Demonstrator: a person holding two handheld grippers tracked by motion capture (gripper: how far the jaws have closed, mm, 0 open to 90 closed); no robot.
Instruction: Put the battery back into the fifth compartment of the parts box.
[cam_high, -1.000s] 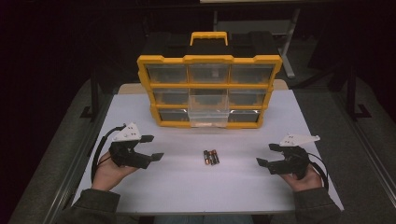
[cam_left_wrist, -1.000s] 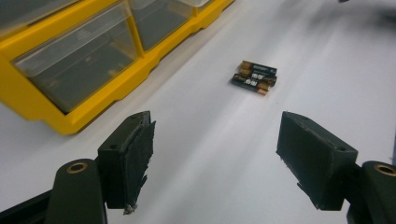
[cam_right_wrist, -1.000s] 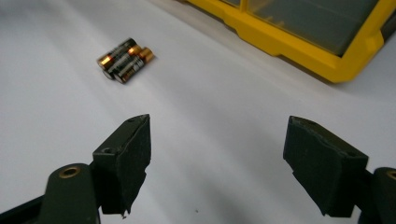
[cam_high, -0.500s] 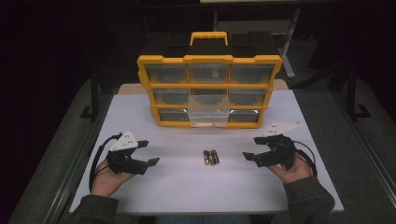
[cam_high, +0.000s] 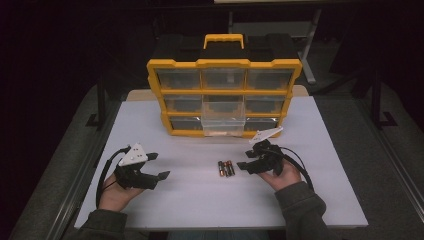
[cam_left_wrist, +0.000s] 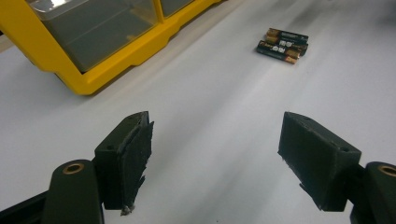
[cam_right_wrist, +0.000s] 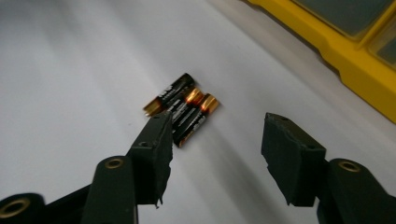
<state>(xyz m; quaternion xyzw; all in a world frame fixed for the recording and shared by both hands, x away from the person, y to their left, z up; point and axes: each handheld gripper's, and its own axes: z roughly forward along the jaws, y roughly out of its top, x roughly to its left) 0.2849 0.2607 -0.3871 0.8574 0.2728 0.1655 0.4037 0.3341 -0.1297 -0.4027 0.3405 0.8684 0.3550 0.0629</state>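
Right gripper (cam_high: 243, 165) is held just beside the batteries (cam_high: 226, 168) on the table (cam_high: 325, 150), jaws apart and just closing, nothing gripped. Left gripper (cam_high: 159, 166) is kept open, well apart from them.

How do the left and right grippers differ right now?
The right gripper sits right beside the batteries; the left gripper is well away from them. The right gripper's jaws have just been closing and stand narrower; the left gripper's are spread wide. Both are open, hold nothing, and hover low over the white table.
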